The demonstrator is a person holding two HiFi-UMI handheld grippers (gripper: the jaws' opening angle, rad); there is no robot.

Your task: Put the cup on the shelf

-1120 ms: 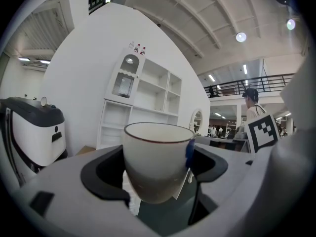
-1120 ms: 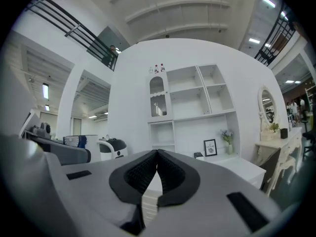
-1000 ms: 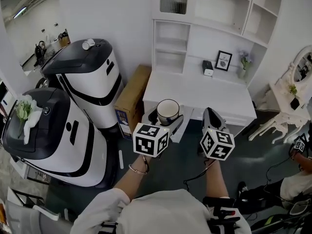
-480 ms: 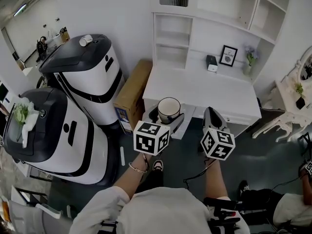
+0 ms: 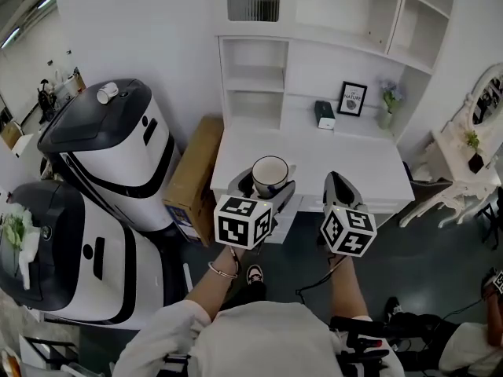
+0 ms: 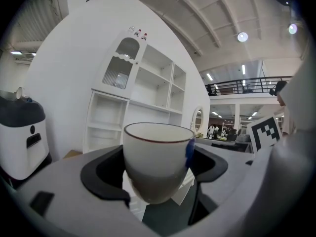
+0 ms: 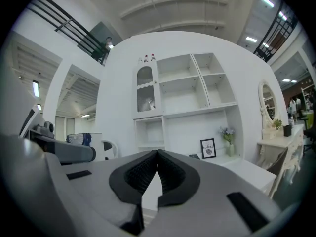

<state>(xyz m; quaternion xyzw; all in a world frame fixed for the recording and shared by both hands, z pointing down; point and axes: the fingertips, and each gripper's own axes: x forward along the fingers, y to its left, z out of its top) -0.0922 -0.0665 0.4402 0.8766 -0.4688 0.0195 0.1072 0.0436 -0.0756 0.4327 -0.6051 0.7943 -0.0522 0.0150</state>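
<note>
Left gripper view: your left claw (image 6: 158, 174) is clamped on the white cup (image 6: 157, 154), which stands upright with a dark pad against each side and a thin dark line round its rim. Right gripper view: your right claw (image 7: 157, 172) is clenched, ridged pads meeting, nothing between them. Head view: cup held in the air by the near edge of the white table (image 5: 346, 159), well apart from the shelf (image 5: 253, 91) at the table's back left; the two claws are side by side.

Framed picture (image 5: 353, 98), flower vase (image 5: 387, 116), cardboard box (image 5: 192, 175), white-and-black machine (image 5: 110, 155), oval mirror (image 5: 487, 100)
</note>
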